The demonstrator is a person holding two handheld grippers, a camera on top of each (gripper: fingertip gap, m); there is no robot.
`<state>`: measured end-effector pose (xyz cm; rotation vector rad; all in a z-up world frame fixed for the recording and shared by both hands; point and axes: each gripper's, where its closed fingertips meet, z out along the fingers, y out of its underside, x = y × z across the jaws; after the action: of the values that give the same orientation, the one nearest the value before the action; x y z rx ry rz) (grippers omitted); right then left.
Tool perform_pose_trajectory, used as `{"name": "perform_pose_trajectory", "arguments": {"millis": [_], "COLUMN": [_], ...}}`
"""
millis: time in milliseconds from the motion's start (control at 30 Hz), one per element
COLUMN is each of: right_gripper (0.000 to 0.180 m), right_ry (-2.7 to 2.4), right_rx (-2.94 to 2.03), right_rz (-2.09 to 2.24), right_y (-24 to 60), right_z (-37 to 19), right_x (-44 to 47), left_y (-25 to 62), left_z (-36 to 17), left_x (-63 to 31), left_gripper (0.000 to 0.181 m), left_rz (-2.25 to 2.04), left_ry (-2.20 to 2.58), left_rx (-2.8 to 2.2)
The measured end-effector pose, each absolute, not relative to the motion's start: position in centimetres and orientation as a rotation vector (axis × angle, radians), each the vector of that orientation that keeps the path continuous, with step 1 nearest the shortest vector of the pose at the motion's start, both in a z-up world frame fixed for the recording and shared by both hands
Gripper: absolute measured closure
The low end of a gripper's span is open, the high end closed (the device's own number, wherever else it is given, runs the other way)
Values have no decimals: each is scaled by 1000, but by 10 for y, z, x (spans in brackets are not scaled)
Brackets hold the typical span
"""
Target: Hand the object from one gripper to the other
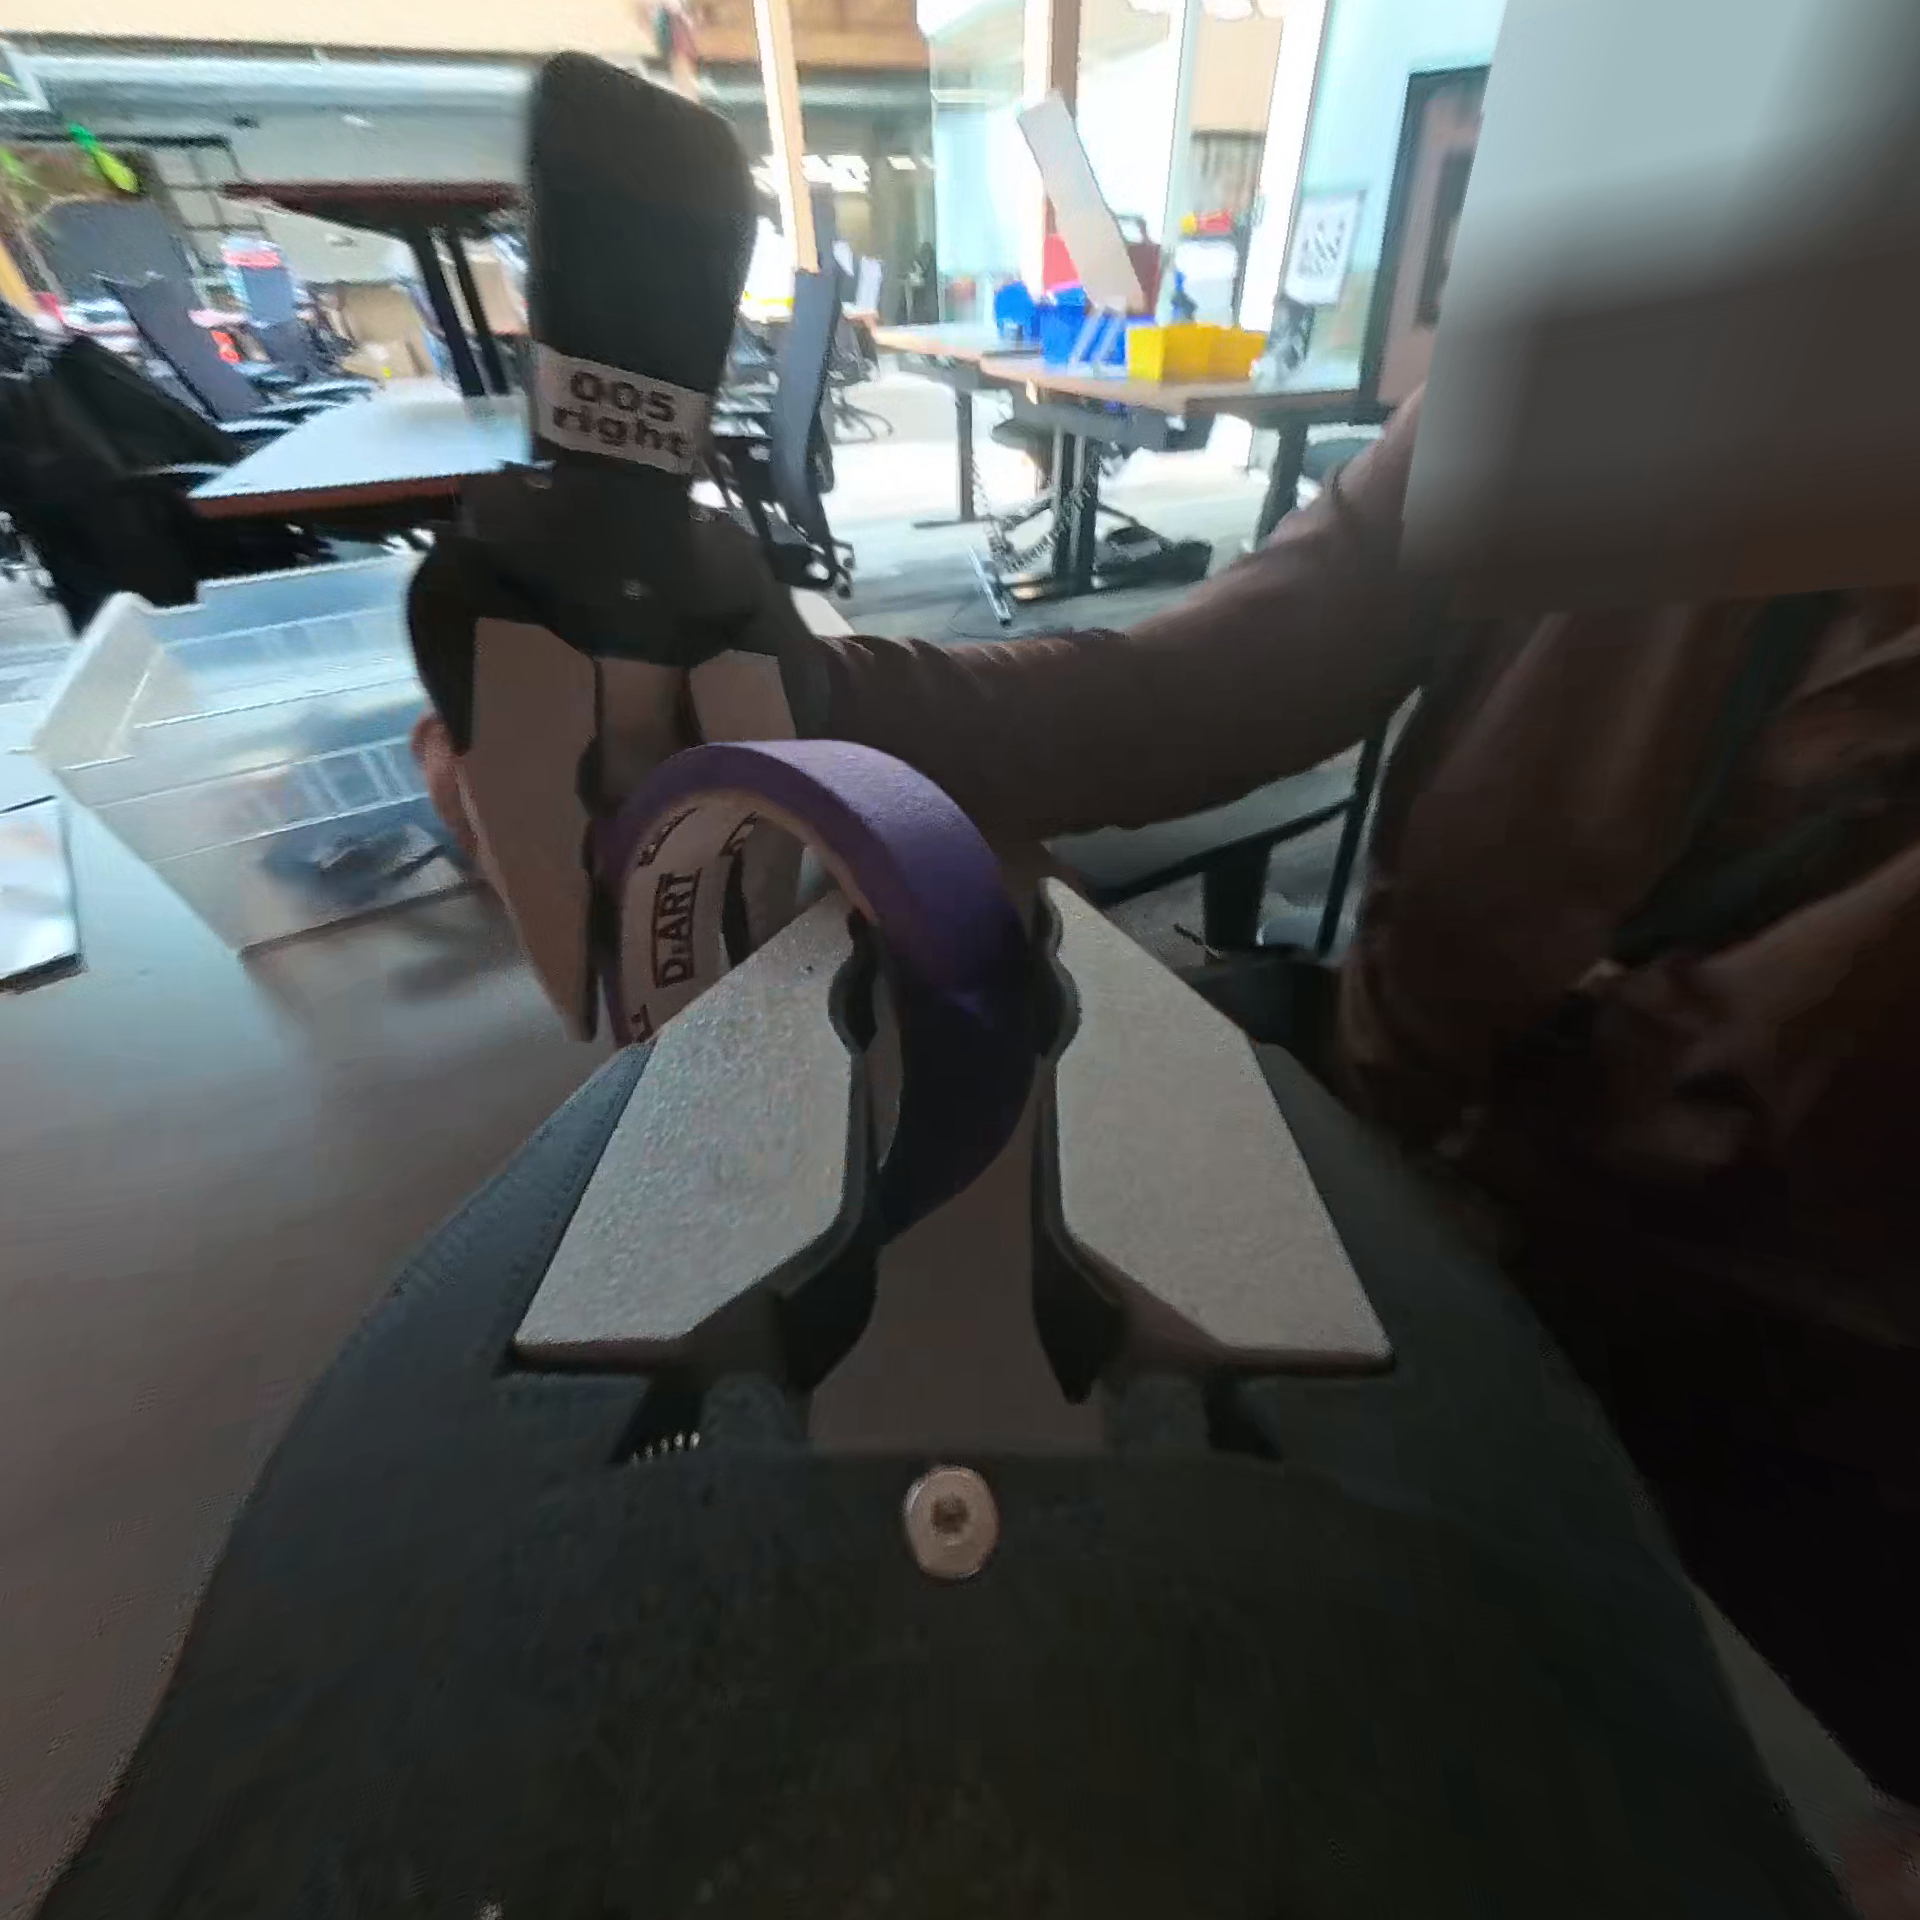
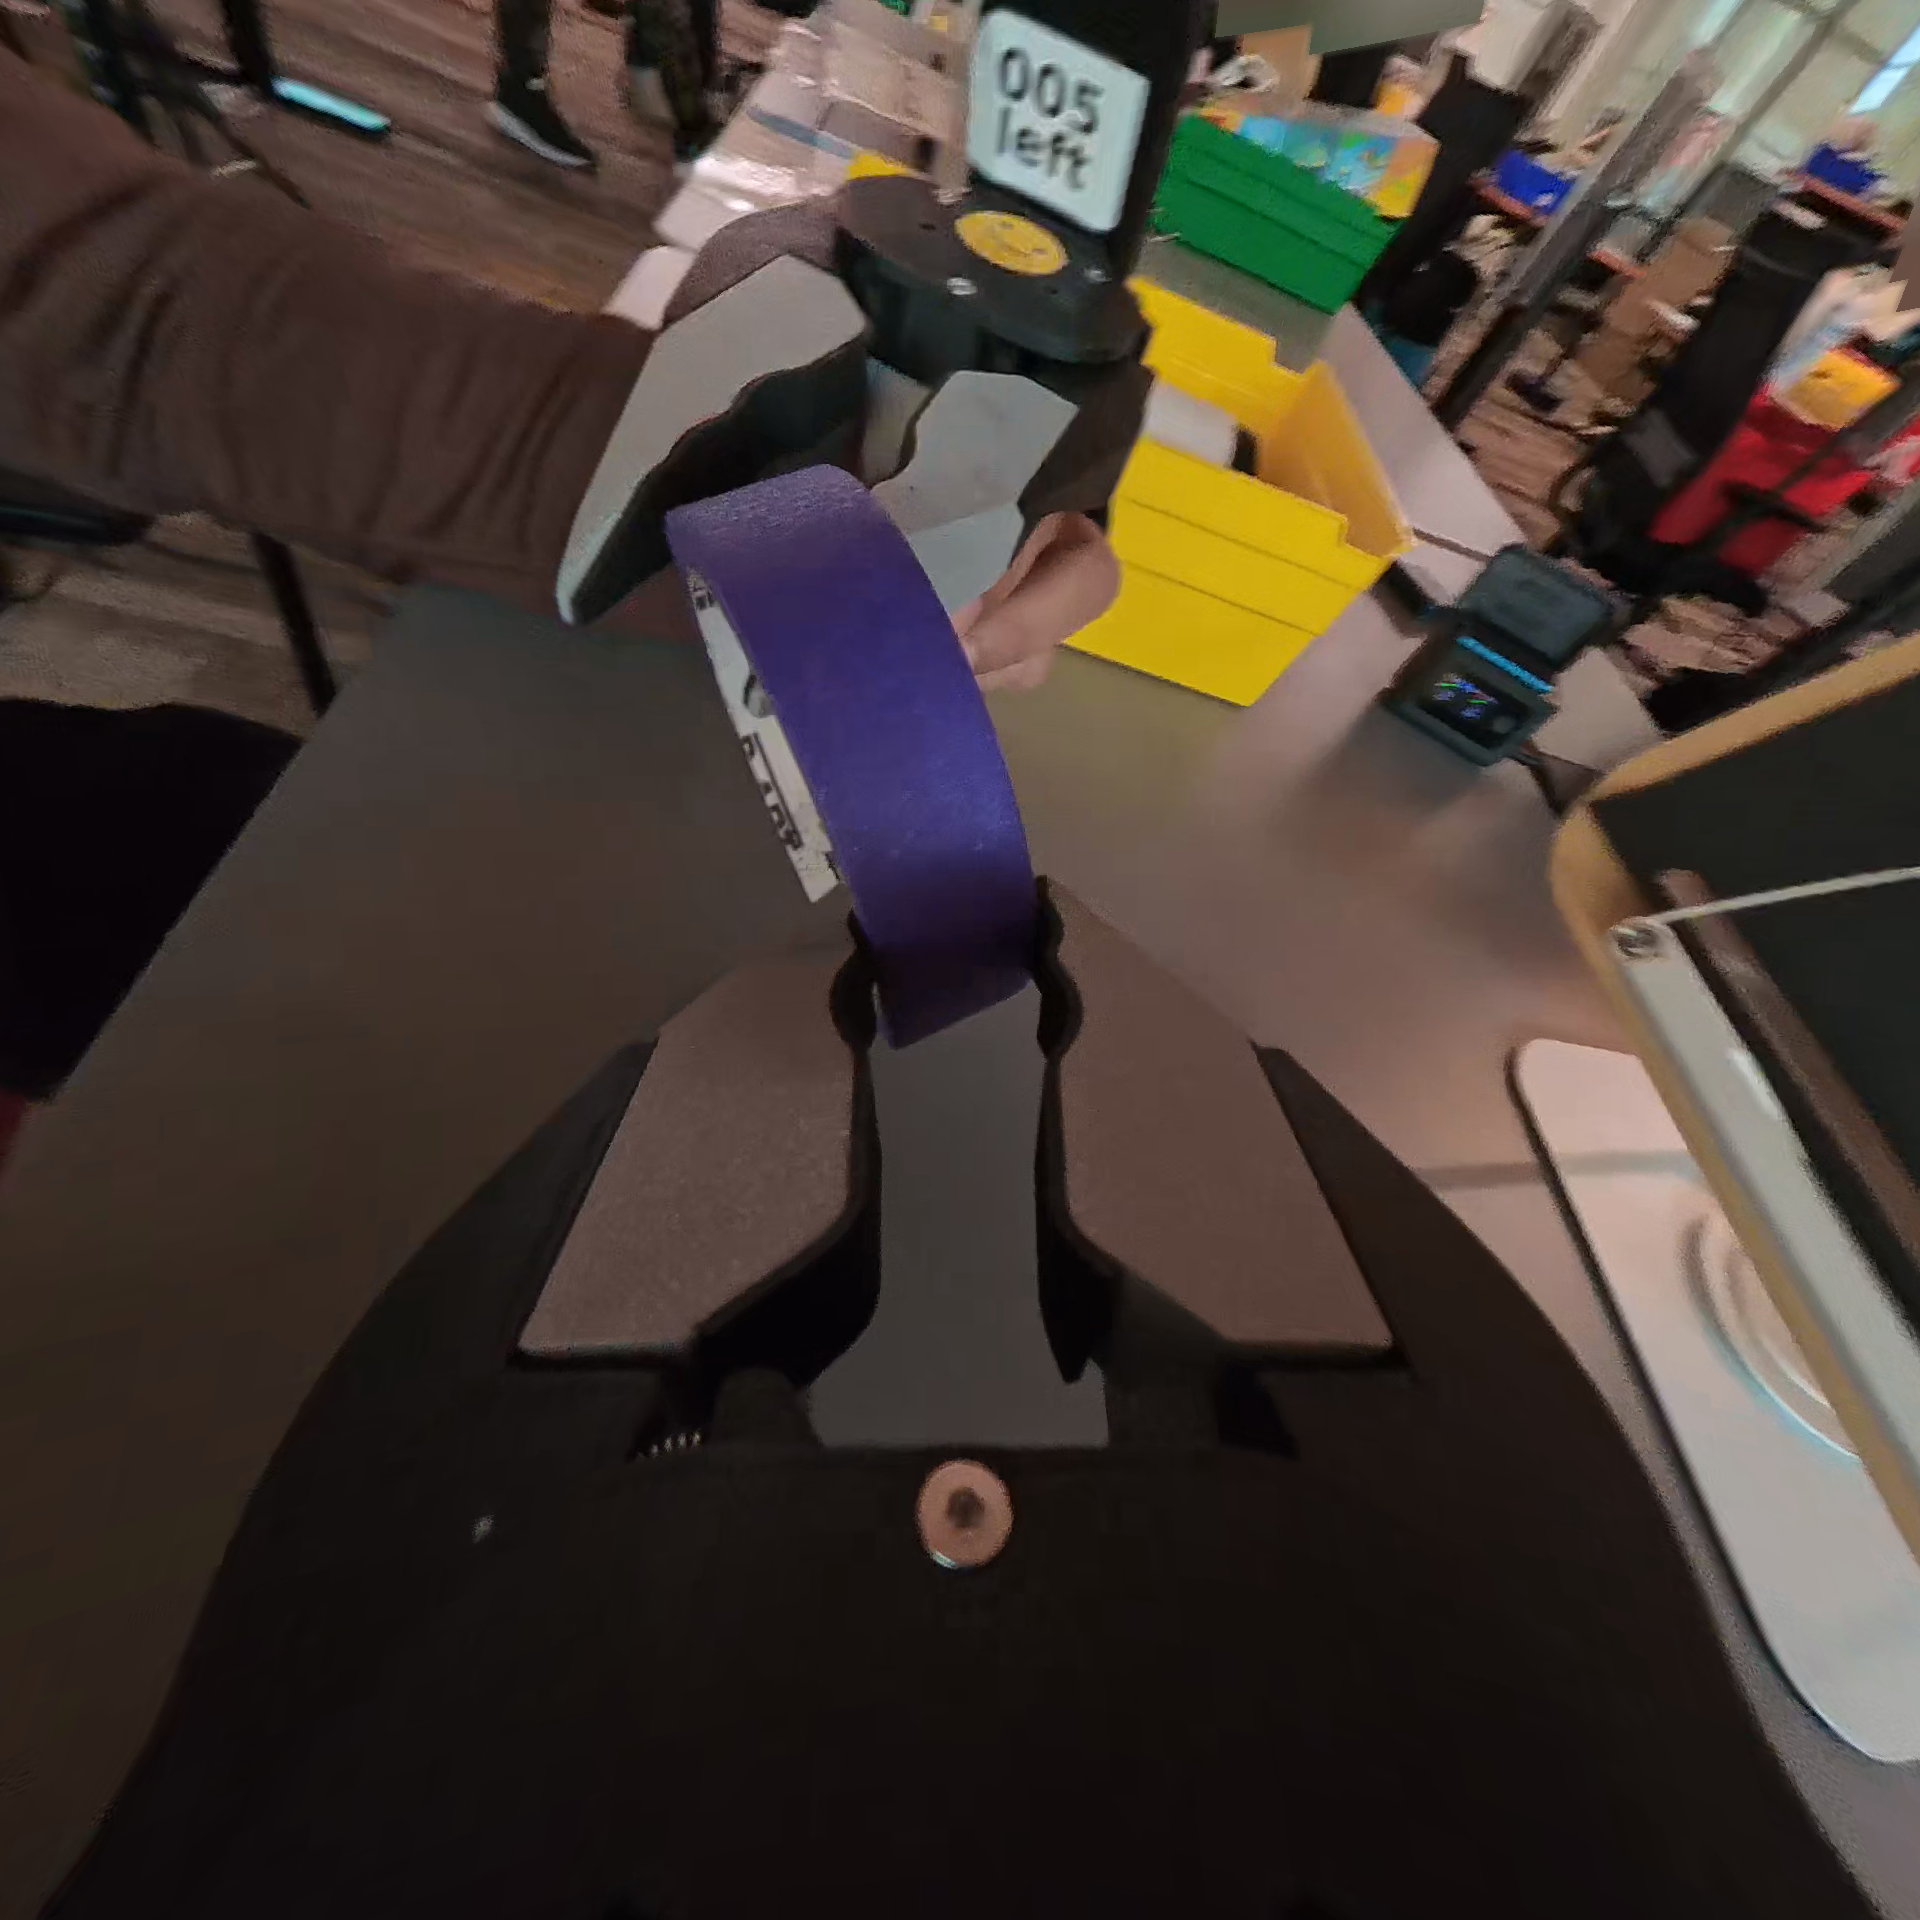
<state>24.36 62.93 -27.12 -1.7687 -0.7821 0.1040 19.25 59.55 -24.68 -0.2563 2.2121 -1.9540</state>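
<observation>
A purple tape roll [image 1: 883, 821] with a white inner core is held in the air above the dark table, between both grippers. In the left wrist view, my left gripper [image 1: 945, 966] is shut on the near side of the roll, and the band fills the gap between its fingertips. The right gripper [image 1: 665, 935] comes down from the upper left and meets the roll's far side. In the right wrist view, my right gripper [image 2: 945, 966] is shut on the near end of the tape roll [image 2: 883, 727]. The left gripper [image 2: 769, 561] holds its far end.
A clear plastic bin [image 1: 239, 748] stands on the dark table [image 1: 208, 1143] at the left. Yellow bins [image 2: 1226, 561] and a small black device with a screen [image 2: 1486, 686] sit beyond the grippers. A monitor's stand base [image 2: 1714, 1351] is at the right. A brown sleeve [image 1: 1143, 707] reaches across.
</observation>
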Motion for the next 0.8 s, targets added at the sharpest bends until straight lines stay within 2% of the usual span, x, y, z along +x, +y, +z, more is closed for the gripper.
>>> {"name": "perform_pose_trajectory", "arguments": {"millis": [167, 233, 333, 400, 467, 533, 567, 667, 733, 800], "right_gripper": [156, 157, 157, 157, 157, 157, 158, 158, 158, 158], "right_ry": [-466, -380, -368, -446, -514, -569, -595, -669, -691, -724], "right_rx": [-1773, -1798, -1786, -1752, -1688, -1597, -1544, -1416, -1424, -1371], "right_rz": [-234, -514, -946, -1212, -1390, -1507, -1571, -1695, -1682, -1707], "right_y": [646, 647, 646, 646, 649, 653, 655, 664, 670, 672], "right_z": [-247, -246, -245, -245, -240, -232, -227, -218, -223, -222], "right_x": [314, 347, 377, 386, 386, 377, 371, 351, 343, 335], "left_y": [664, 688, 686, 672, 667, 668, 669, 666, 667, 668], "left_z": [-239, -243, -261, -252, -247, -251, -251, -237, -229, -231], "left_x": [261, 277, 280, 275, 278, 287, 290, 286, 283, 285], "left_gripper": [146, 153, 171, 172, 165, 129, 124, 124, 138, 139], "left_rz": [-1761, -1778, -2036, -2298, -2420, -2455, -2492, -2726, -2830, -2863], "left_ry": [1861, 1745, 1761, 1741, 1660, 1565, 1515, 1402, 1341, 1297], "left_rx": [-793, -1036, -1382, -1392, -1422, -1536, -1568, -1530, -1492, -1519]}}
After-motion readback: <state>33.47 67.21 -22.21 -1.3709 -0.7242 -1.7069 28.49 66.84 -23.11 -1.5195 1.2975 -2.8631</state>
